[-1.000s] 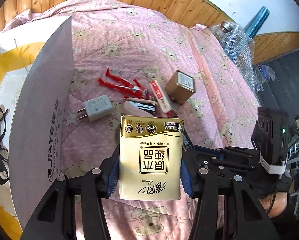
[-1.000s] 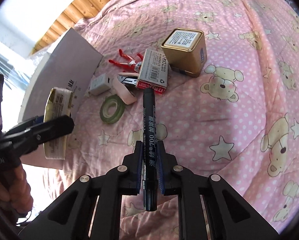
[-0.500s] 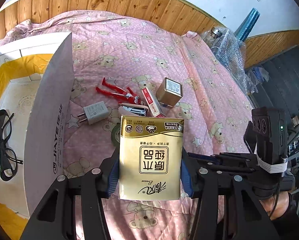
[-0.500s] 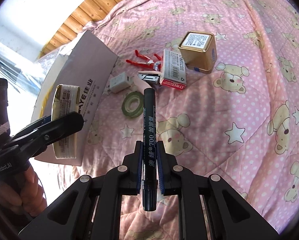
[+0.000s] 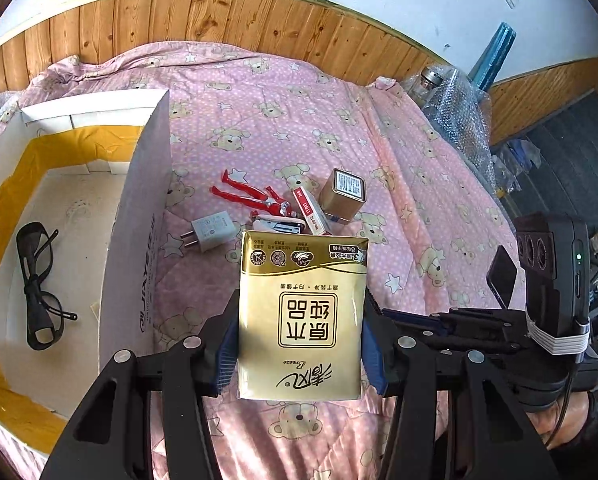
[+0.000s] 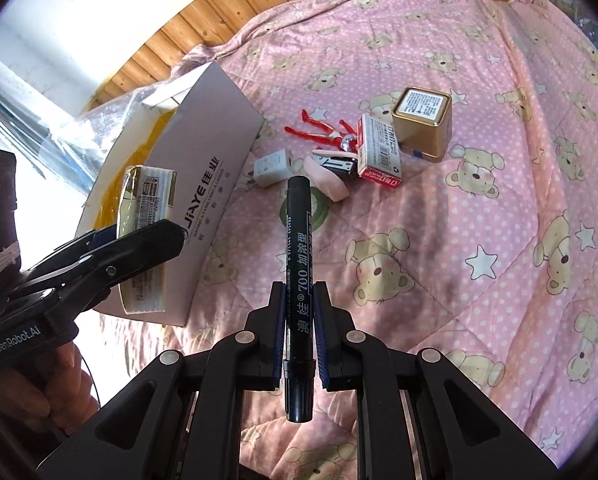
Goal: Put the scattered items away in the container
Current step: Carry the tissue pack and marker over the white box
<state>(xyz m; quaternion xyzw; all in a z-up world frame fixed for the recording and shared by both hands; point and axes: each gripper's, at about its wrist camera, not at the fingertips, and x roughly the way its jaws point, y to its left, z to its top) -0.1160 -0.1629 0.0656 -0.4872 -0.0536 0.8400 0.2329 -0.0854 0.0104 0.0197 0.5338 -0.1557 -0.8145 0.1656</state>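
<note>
So, getting somewhere — only a pair of glasses (image 5: pixel 39 280) lying in the box (image 5: pixel 139 240) so far. Left gripper (image 5: pixel 299 320) clamping a gold tissue pack (image 5: pixel 302 312), hovering just right of the box wall. Right gripper (image 6: pixel 299 332) pinching a black marker (image 6: pixel 297 272), further right of the box. Still sitting on the pink quilt (image 6: pixel 499 200) right of the box: charger plug (image 5: pixel 213 232), red figure (image 5: pixel 251 196), stapler (image 6: pixel 331 168), staple packet (image 6: pixel 379 152), gold tin (image 6: pixel 423 124), green tape roll (image 6: pixel 319 208).
</note>
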